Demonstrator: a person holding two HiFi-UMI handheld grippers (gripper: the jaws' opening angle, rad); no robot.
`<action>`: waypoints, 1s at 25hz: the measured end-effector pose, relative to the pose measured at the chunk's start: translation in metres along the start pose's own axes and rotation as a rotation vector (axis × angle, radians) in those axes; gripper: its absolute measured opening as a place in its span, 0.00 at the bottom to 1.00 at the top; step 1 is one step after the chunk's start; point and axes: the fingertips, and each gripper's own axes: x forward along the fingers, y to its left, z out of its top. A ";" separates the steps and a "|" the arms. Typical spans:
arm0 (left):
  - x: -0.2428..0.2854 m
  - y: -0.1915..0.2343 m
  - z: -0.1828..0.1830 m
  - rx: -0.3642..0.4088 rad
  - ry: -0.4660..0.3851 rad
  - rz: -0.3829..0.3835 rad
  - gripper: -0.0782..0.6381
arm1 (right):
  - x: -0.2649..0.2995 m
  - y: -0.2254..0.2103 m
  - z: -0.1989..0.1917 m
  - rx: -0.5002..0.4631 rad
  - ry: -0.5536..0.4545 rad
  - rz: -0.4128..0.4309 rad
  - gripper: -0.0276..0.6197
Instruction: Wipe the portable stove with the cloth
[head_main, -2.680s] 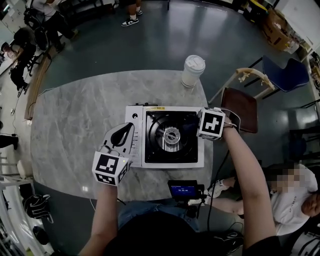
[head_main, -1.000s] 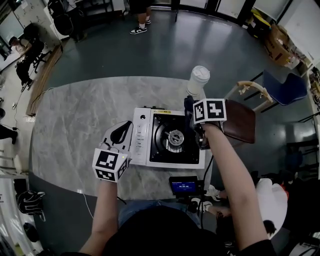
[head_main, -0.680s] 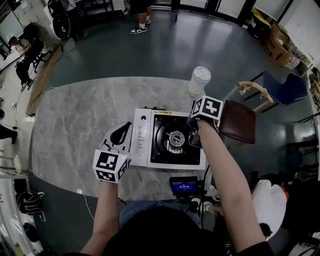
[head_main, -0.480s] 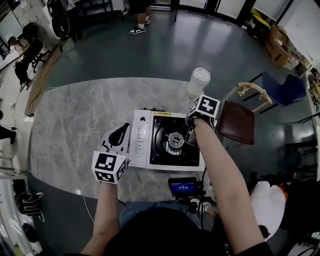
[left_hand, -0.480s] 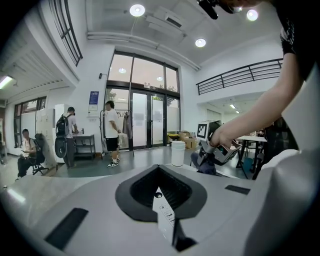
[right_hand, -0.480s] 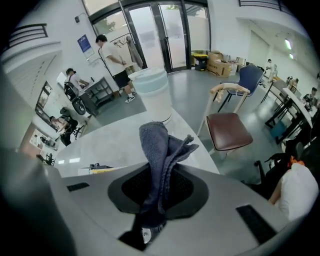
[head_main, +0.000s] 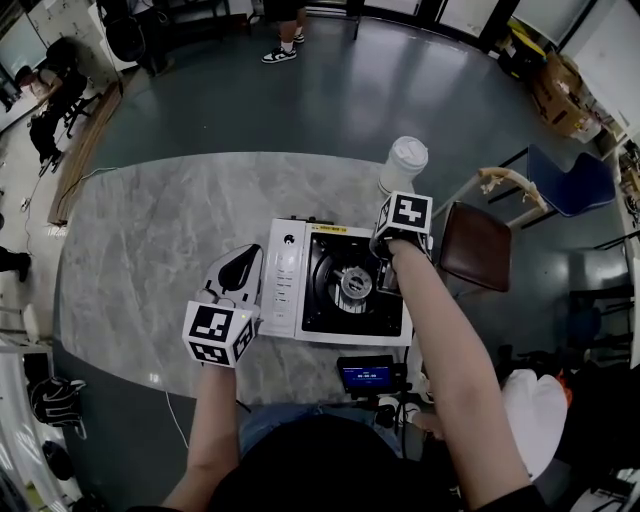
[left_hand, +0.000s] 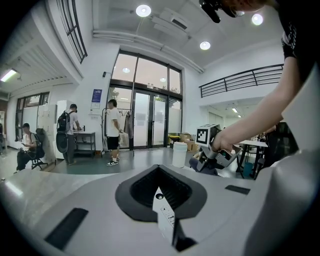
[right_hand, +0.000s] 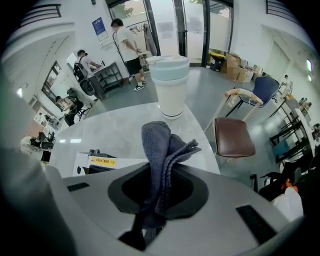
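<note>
The right gripper (right_hand: 152, 210) has its jaws clamped on a bunched grey cloth (right_hand: 162, 150), held over the right side of the portable stove (head_main: 285, 285). The stove sits by the near edge of the table (head_main: 150, 240), toward the right. The left gripper (left_hand: 165, 215), jaws together on nothing, is just beside the stove's left side. A lidded cup (head_main: 403, 165) stands at the table's far right edge.

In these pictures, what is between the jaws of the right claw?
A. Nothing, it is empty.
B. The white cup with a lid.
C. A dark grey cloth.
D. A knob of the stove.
C: in the right gripper view, the right claw is shut on the folded dark grey cloth, which sticks out past its jaws.
</note>
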 end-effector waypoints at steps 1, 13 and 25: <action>0.001 -0.001 0.000 -0.001 0.001 -0.004 0.12 | 0.000 0.001 -0.001 -0.010 0.003 0.002 0.16; 0.006 0.004 -0.001 -0.011 0.007 -0.013 0.12 | -0.001 0.051 -0.009 -0.175 0.048 0.144 0.16; 0.000 0.016 -0.007 -0.016 0.013 0.025 0.12 | 0.001 0.122 -0.030 -0.314 0.118 0.393 0.16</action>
